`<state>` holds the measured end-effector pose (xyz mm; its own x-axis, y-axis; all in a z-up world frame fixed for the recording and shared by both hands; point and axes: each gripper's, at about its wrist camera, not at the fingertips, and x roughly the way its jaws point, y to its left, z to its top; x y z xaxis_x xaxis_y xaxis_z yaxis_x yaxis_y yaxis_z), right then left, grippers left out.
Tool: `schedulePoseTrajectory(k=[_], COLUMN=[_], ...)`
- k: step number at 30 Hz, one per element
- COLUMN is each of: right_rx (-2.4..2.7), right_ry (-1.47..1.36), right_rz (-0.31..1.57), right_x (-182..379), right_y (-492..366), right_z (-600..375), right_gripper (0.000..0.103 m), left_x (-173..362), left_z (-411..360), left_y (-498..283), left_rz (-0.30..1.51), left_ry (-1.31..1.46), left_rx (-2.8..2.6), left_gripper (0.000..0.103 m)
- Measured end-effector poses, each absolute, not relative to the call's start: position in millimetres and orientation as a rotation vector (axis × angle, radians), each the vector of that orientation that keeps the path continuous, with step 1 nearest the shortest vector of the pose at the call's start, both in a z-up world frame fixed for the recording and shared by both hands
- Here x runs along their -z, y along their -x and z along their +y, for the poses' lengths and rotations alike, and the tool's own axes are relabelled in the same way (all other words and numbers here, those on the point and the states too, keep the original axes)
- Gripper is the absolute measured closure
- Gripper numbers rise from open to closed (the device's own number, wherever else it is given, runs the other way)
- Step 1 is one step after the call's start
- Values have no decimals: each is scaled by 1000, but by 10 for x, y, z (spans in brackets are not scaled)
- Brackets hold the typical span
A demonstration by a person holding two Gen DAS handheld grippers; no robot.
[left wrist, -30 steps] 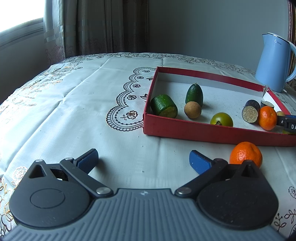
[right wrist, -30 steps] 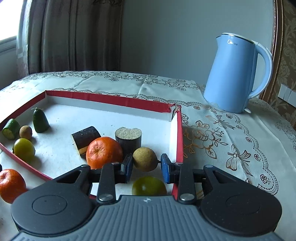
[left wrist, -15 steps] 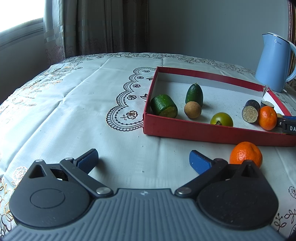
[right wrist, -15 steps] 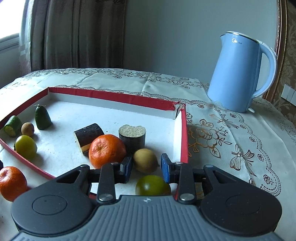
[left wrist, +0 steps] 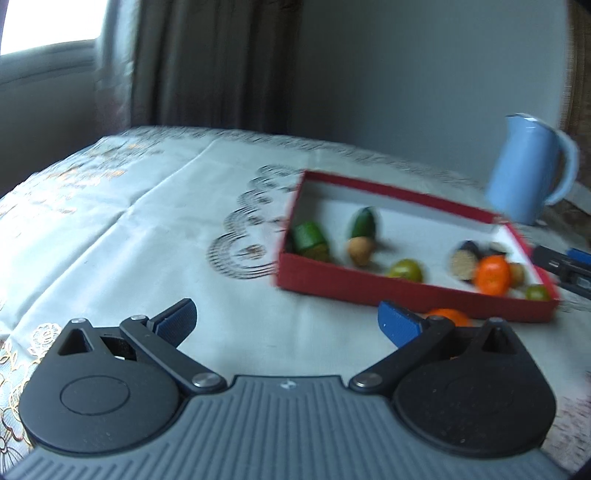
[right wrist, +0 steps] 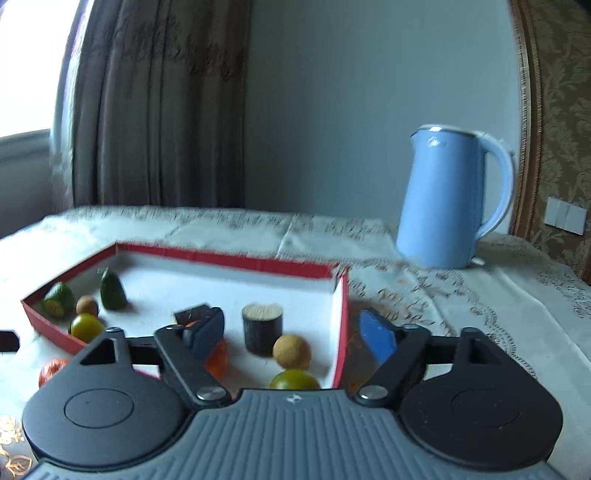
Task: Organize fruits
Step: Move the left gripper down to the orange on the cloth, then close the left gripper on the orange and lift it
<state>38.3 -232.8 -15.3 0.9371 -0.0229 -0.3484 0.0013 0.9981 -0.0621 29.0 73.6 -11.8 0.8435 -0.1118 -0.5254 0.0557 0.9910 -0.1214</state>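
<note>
Fruit lies inside the red box (right wrist: 255, 263), a brown round fruit (right wrist: 291, 351) near its right wall. The right gripper (right wrist: 295, 334) is opening, nothing pressed between its pads. The left gripper (left wrist: 286, 319) stands wide and empty, one orange (left wrist: 447, 316) outside the box's near edge.

Home, likely a dining or sitting room. Table under an embroidered cloth (left wrist: 155, 221) with gold and dark floral lace work, spreading ahead of both tools. Heavy brown curtains (right wrist: 162, 103) hang ahead-left by a bright window (left wrist: 48, 26). Blue kettle (right wrist: 450, 199) stands on the cloth ahead-right of the right tool. Damask wallpaper (right wrist: 565, 110) and a wall switch (right wrist: 565, 220) at far right, behind a curved wooden frame (right wrist: 526, 110). Plain grey wall (right wrist: 332, 92) straight ahead.
</note>
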Motion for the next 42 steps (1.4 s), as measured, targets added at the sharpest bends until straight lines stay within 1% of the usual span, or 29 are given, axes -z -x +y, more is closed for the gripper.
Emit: schedulePoseTrajectory(k=[4,9,10,12,15,16,18,20,21,22,24,25,27,28,37,42], right_rx=[63,103,109,124,140,138,138,137,136,137,136,137,137,137,143,137], right_ry=[67,60,57,60,67,67,68,69,68,68,69,68,68,67,69,67], right_rz=[312,255,247,239,230,231,229,231,235,240,249,251,251,251,257,282], right_x=[112,70,66,65,62,60,54,57,60,63,67,68,67,67,75,102], right_y=[-329,-276,-268,-264,-253,-252,-245,-246,-245,-250,-256,-259,-257,-257,-271,-306], right_z=[-2365,-2394,-2402,-2403,-2396,-2392,-2390,-2387,-2385,-2385,-2379,-2378,-2373,-2372,-2363,-2367], right_gripper=[21,21,20,16,15,15,15,15,15,15,15,15,15,15,15,15], left_x=[2,4,12,33,72,81,107,140,162,183,209,217,227,228,217,16], left_z=[389,0,-40,-74,-87,-101,-135,-153,-162,-169,-182,-200,-244,-258,-213,-133], left_y=[-155,-136,-150,-189,-261,-273,-290,-307,-317,-323,-319,-321,-324,-315,-275,-149], left_rz=[527,517,525,535,555,555,554,569,575,577,578,579,580,575,561,498], left_ry=[21,-66,-67,-52,-40,-49,-77,-89,-93,-94,-89,-91,-103,-103,-86,-88], left_rx=[190,222,226,214,214,204,196,200,197,201,226,239,258,270,270,273], left_gripper=[0,0,0,0,1,3,15,20,25,28,44,47,60,63,64,64])
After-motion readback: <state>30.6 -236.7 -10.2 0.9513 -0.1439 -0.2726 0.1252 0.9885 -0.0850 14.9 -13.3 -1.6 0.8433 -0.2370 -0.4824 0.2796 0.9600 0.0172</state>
